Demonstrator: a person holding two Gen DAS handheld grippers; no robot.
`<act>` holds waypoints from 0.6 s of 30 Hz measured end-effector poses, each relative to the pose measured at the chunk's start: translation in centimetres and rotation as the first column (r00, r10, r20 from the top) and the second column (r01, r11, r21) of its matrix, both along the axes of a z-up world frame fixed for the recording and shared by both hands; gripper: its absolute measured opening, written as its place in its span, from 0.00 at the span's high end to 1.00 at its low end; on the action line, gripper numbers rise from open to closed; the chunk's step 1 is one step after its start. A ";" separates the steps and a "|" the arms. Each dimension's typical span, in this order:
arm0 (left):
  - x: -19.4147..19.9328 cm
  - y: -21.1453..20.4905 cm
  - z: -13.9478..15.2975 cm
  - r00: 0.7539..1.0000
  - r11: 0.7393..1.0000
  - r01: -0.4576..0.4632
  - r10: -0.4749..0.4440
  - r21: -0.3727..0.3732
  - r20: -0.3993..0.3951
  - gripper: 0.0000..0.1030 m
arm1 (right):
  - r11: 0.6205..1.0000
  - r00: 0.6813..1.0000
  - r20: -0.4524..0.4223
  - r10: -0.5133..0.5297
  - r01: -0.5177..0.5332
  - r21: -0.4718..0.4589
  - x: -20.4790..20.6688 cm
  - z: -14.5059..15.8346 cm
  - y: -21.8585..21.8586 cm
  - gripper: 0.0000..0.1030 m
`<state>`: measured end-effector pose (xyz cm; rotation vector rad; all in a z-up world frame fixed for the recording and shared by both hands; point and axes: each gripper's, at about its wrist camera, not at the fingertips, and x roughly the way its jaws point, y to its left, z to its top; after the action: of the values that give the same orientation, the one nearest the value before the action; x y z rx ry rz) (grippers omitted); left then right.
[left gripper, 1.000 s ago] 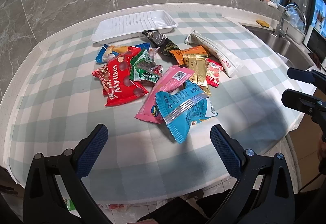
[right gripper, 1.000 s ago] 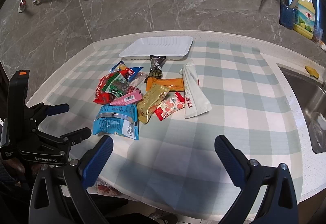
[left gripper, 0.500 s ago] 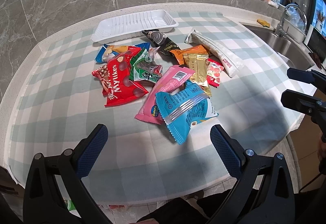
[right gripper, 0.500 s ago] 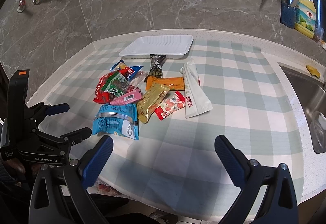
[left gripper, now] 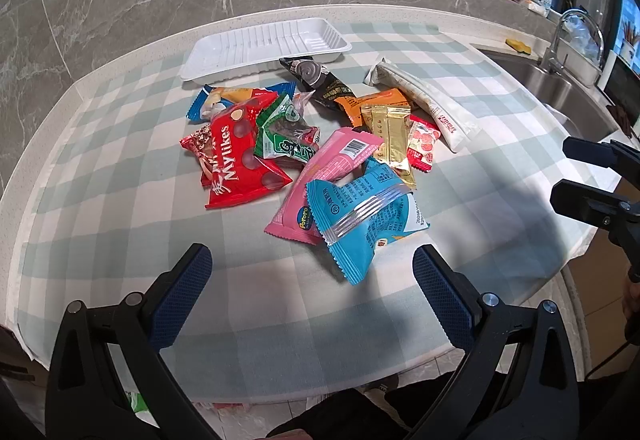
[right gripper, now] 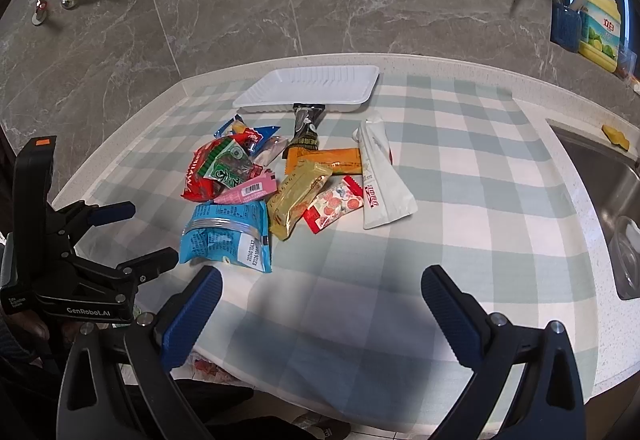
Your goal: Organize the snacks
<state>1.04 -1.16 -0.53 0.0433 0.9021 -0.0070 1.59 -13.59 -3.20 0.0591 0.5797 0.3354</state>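
Left wrist view: snack pile lies on the desk just ahead of both spread, empty tongs.

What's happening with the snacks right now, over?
Both grippers, left and right, open, empty. Snack pile untouched. White tray empty. Nothing blocking.

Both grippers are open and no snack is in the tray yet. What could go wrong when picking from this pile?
The blue packet lies on the pink packet, so a pinch may lift or drag both. The black packet touches the white tray and could nudge it. The left gripper and right gripper might collide.
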 end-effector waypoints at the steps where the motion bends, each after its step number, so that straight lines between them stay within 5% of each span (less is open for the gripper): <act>1: 0.0 0.0 0.0 1.000 1.000 0.000 0.000 0.000 0.000 0.02 | 1.000 1.000 -0.001 0.000 0.000 0.000 0.0 -0.1 0.0 0.01; 18: 0.1 0.0 -0.1 1.000 1.000 0.000 0.000 -0.002 -0.002 0.02 | 1.000 1.000 -0.004 0.001 -0.001 0.003 0.0 -0.1 0.2 0.01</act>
<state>1.15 -1.17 -0.63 0.0411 0.9042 -0.0081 1.61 -13.42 -3.34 0.0621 0.5832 0.3375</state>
